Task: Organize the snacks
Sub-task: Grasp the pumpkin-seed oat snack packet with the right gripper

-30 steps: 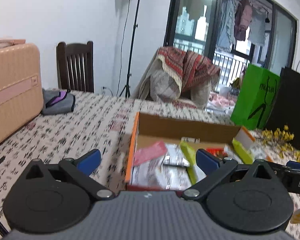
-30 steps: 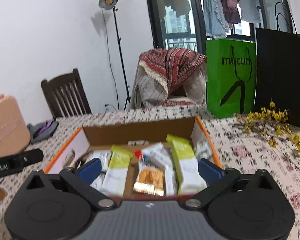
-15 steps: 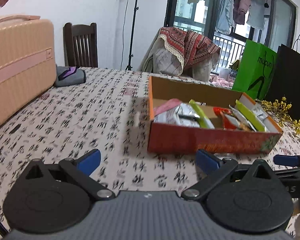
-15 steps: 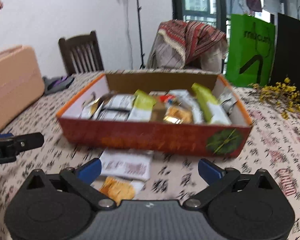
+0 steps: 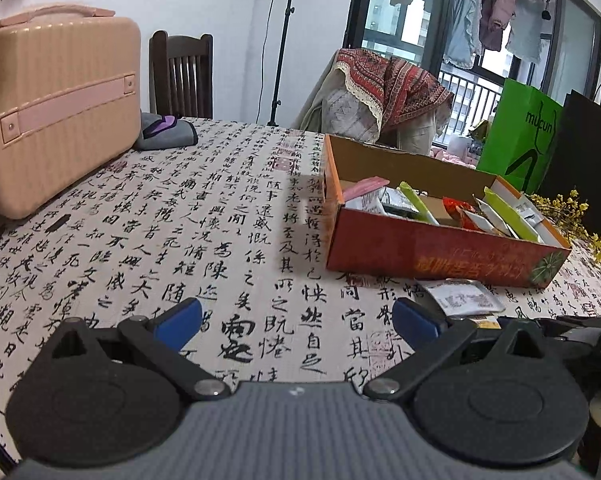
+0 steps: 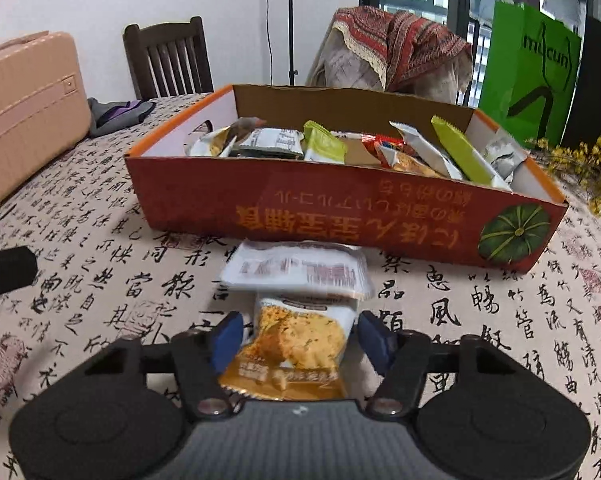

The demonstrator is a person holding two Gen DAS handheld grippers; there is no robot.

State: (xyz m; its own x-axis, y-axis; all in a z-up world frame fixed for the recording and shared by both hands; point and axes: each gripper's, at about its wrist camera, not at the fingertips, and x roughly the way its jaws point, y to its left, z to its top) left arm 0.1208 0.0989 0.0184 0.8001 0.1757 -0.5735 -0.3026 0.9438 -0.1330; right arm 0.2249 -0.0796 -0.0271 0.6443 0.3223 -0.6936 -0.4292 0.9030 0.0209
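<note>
An open red and orange cardboard box (image 6: pixel 340 208) holds several snack packets and stands on the calligraphy-print tablecloth. In front of it lie a white packet (image 6: pixel 296 270) and, nearer to me, an orange cracker packet (image 6: pixel 296 344). My right gripper (image 6: pixel 300 338) is low over the cloth with the orange packet between its blue pads. Its jaws are closing, and the pads stand close beside the packet's edges with no clear press. My left gripper (image 5: pixel 296 320) is open over bare cloth, left of the box (image 5: pixel 440 252) and of the white packet (image 5: pixel 464 300).
A pink hard case (image 5: pixel 52 104) stands at the table's left, with a grey pouch (image 5: pixel 164 132) behind it. A green paper bag (image 5: pixel 520 136), a black bag (image 5: pixel 580 152) and yellow flowers (image 5: pixel 568 212) crowd the right. Two chairs stand behind the table.
Both grippers came down and back from over the box to the cloth in front of it. The right jaws narrowed from wide open around the orange packet.
</note>
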